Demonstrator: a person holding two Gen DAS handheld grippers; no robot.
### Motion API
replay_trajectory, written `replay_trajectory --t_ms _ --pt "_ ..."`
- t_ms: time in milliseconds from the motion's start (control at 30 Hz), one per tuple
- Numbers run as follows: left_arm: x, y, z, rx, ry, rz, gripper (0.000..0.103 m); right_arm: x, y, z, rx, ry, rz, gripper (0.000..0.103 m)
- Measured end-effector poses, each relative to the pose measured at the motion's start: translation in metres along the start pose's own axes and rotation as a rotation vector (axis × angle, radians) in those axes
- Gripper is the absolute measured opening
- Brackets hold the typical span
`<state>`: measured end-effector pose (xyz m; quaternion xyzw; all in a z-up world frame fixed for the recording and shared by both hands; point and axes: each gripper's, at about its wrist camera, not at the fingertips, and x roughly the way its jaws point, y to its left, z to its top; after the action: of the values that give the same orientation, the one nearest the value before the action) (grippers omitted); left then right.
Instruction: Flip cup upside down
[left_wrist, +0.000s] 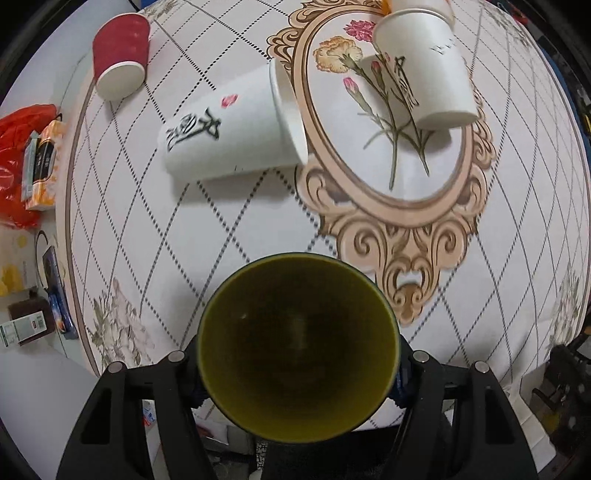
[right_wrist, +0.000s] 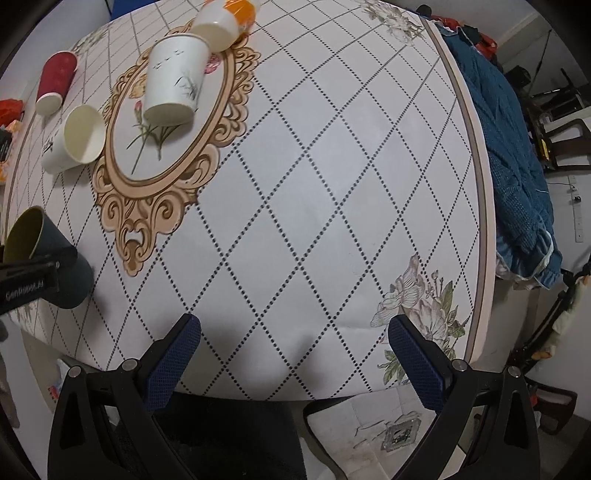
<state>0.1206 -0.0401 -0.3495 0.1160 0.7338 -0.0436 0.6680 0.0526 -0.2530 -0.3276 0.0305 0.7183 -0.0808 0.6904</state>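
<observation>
My left gripper (left_wrist: 298, 387) is shut on a dark cup with an olive-green inside (left_wrist: 298, 347); its mouth faces the camera and hides the fingertips. In the right wrist view the same cup (right_wrist: 48, 254) is tilted at the table's near left edge, held by the left gripper (right_wrist: 26, 277). My right gripper (right_wrist: 293, 362) is open and empty above the near table edge.
On the round patterned table (right_wrist: 314, 206) a white cup (left_wrist: 232, 133) lies on its side. A white cup (left_wrist: 424, 70) and a red cup (left_wrist: 120, 55) stand upside down, another cup (right_wrist: 221, 22) behind. Blue cloth (right_wrist: 517, 166) lies at the right.
</observation>
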Motion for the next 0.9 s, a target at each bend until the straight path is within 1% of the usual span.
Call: replay_trajectory --t_ms 133,233,333,467,600,733,767,833,900 --pt "0.008 0.001 0.016 -0.020 0.014 -0.001 0.068 -0.001 -0.002 0.007 0.010 -0.006 -0.008 0.103" --pt "0.018 0.003 0.022 -0.036 0.040 0.003 0.068 -0.001 -0.002 0.012 0.016 -0.008 -0.011 0.103" --pt "0.031 0.007 0.022 -0.061 0.079 0.004 0.068 0.001 -0.001 0.017 0.021 -0.004 -0.010 0.103" --pt "0.044 0.011 0.017 -0.078 0.122 -0.015 0.068 0.003 0.004 0.021 0.018 -0.004 -0.011 0.103" --pt "0.054 0.020 0.014 -0.086 0.133 -0.022 0.068 0.005 0.009 0.023 0.018 -0.001 -0.010 0.103" --pt "0.055 0.015 0.013 -0.099 0.147 -0.035 0.068 0.005 0.012 0.023 0.023 0.003 -0.008 0.103" --pt "0.053 0.016 0.013 -0.103 0.141 -0.035 0.070 0.005 0.012 0.023 0.025 0.004 -0.008 0.103" --pt "0.052 0.021 0.015 -0.108 0.140 -0.040 0.089 0.005 0.013 0.024 0.027 0.005 -0.008 0.103" --pt "0.042 0.022 0.023 -0.113 0.139 -0.050 0.092 0.005 0.014 0.024 0.030 0.004 -0.009 0.103"
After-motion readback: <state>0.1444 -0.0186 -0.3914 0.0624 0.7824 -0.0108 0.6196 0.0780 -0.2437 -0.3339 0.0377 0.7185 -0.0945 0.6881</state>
